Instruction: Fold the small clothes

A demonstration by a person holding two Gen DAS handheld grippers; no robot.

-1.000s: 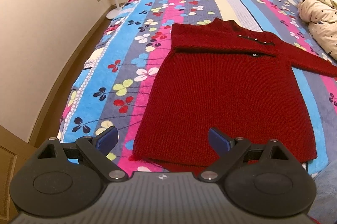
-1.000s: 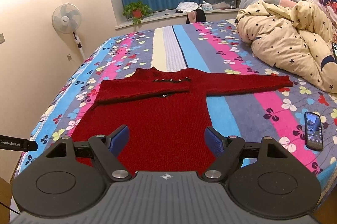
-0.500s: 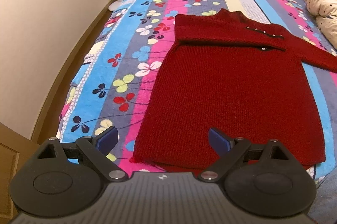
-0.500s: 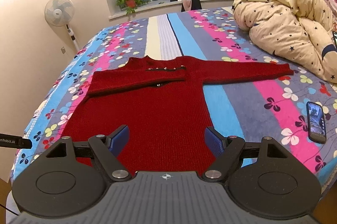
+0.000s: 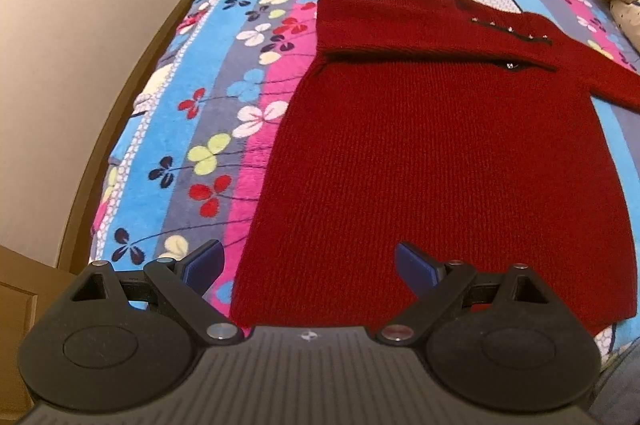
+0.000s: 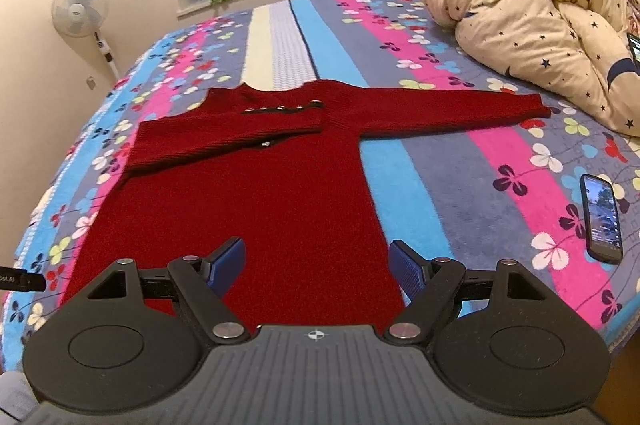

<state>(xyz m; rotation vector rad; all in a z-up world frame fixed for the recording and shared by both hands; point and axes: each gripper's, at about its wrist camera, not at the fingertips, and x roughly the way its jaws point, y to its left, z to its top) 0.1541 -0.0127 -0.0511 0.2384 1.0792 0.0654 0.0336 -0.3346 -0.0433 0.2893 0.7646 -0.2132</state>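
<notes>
A dark red knit sweater (image 5: pixel 440 153) lies flat on the bed, collar at the far end. Its left sleeve is folded across the chest; its right sleeve (image 6: pixel 448 113) stretches out to the right. My left gripper (image 5: pixel 308 265) is open and empty, just above the hem's left corner. My right gripper (image 6: pixel 318 265) is open and empty above the hem's right part. The sweater also shows in the right wrist view (image 6: pixel 256 193).
The bed has a striped flowered blanket (image 5: pixel 192 129). A phone (image 6: pixel 602 217) lies on it to the right. A star-print duvet (image 6: pixel 532 9) is heaped at the far right. A fan (image 6: pixel 80 9) stands by the left wall. The bed's left edge drops to the floor.
Both grippers have moved forward and lower toward the sweater's hem. The left view now tilts further down onto the sweater. Jaws stay open.
</notes>
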